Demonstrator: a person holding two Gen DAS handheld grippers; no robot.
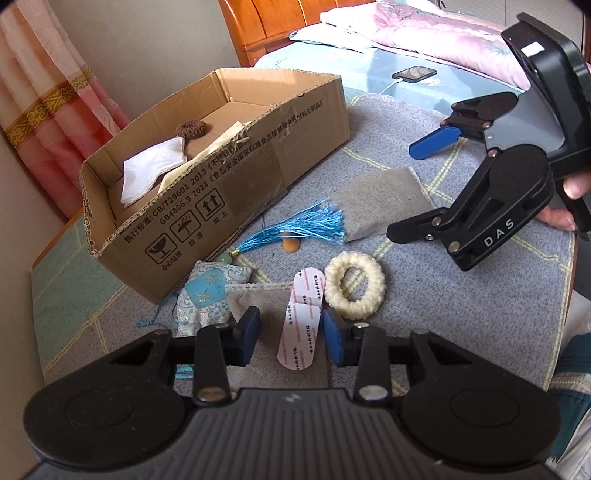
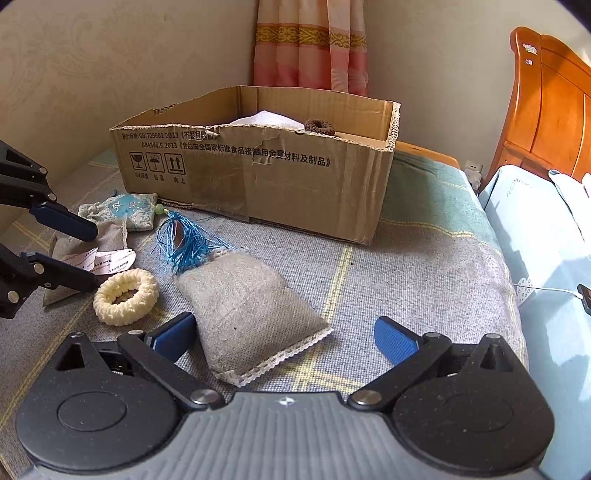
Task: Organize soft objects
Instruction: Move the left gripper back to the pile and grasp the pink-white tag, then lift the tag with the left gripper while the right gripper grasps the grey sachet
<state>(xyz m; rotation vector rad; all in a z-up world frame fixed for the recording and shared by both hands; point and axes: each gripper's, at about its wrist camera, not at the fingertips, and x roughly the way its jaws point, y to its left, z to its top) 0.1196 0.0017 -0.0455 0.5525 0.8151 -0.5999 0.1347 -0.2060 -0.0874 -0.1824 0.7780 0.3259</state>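
Note:
My left gripper (image 1: 291,332) is open, its blue pads either side of a few pink-and-white bandage strips (image 1: 300,321) lying on a flat grey pouch (image 1: 245,297). The left pad stands clear of the strips. A cream knitted ring (image 1: 375,280) lies just right of them. My right gripper (image 2: 284,339) is wide open around the near end of a grey lace-edged sachet (image 2: 251,306). A blue tassel (image 2: 188,243) and a blue-white embroidered sachet (image 2: 122,212) lie by the cardboard box (image 2: 295,192), which holds a brown scrunchie (image 2: 319,127) and white cloth (image 2: 266,120).
Everything sits on a grey-and-green checked cover (image 2: 424,266). The wall and a pink curtain (image 2: 310,44) stand behind the box. A bed with a wooden headboard (image 2: 554,103), pink quilt (image 1: 436,33) and a charging phone (image 1: 413,72) lies to the right.

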